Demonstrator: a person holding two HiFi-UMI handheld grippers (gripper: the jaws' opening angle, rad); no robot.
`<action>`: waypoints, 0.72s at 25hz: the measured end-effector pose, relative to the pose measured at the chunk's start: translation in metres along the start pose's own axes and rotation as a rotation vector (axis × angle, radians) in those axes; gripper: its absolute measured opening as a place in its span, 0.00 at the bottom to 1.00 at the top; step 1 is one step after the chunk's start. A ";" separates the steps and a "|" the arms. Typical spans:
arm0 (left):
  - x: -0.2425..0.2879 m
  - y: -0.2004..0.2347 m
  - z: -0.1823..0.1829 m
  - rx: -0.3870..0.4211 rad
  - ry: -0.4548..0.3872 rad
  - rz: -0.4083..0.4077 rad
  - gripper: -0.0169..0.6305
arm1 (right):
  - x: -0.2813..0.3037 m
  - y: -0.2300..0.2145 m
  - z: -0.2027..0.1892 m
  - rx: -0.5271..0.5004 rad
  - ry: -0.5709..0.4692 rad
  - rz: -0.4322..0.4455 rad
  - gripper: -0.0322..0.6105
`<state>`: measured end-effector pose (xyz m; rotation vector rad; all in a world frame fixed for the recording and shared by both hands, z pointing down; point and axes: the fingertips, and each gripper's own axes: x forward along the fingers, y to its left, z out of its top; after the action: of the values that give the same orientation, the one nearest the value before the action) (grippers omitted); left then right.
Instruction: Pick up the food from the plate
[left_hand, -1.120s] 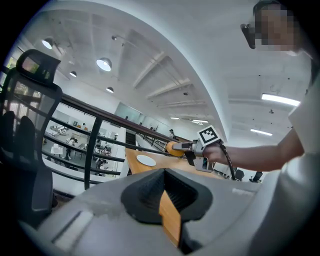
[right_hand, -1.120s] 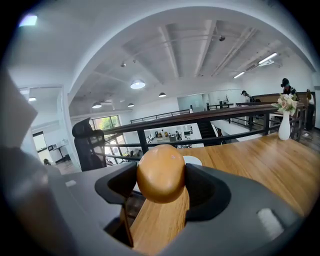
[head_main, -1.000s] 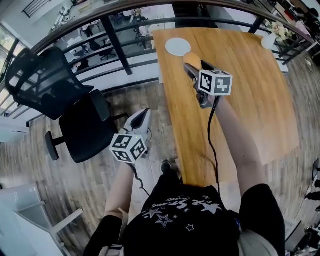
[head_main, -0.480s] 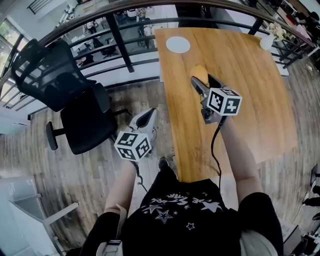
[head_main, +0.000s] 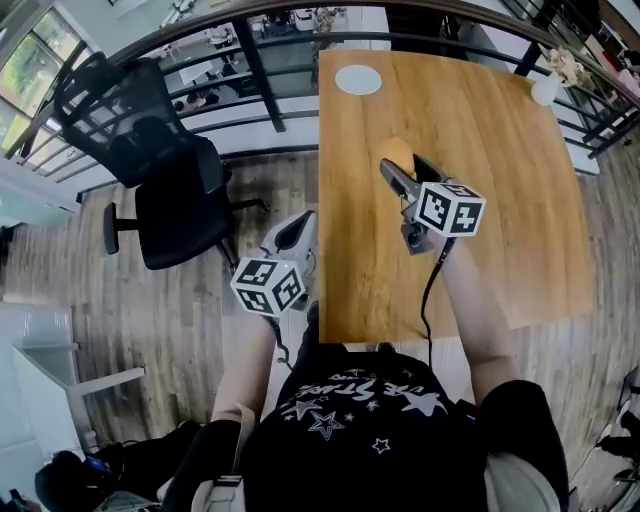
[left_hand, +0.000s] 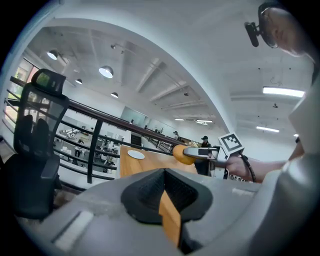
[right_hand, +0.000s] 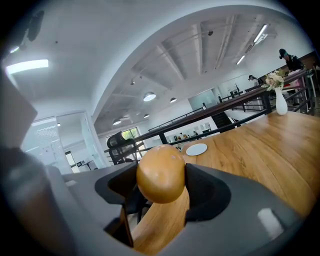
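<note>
While my right tool (head_main: 402, 168) has its jaws spread wide around the round golden-brown food (right_hand: 161, 172), pads pressing on both its sides, the food sits well on my side of the white plate (head_main: 358, 79), which now lies bare. I judge it is lifted off the wooden tabletop (head_main: 500, 160). It looks soft, so I should grip evenly, firm enough not to let it roll out and light enough not to dent it, and hold the tool level. My left tool (head_main: 290, 232) hangs well to the left of the plate and nearer me, off the tabletop's edge, jaws together on nothing. A black office chair (head_main: 150, 170) stands farther left of the plate, and a vase (head_main: 545, 88) far to its right. Neither is in my way.
</note>
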<state>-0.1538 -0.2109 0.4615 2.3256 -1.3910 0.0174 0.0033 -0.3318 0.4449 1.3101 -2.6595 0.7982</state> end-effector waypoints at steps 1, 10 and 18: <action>-0.001 -0.009 -0.002 0.000 -0.004 0.007 0.03 | -0.008 -0.001 -0.001 -0.003 0.001 0.010 0.53; -0.008 -0.089 -0.017 0.006 -0.030 0.055 0.03 | -0.087 -0.015 -0.005 -0.027 -0.007 0.109 0.53; -0.013 -0.150 -0.030 -0.003 -0.052 0.087 0.03 | -0.154 -0.039 -0.012 0.000 0.019 0.143 0.53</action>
<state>-0.0275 -0.1283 0.4330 2.2763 -1.5156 -0.0197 0.1283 -0.2352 0.4278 1.1168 -2.7633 0.8222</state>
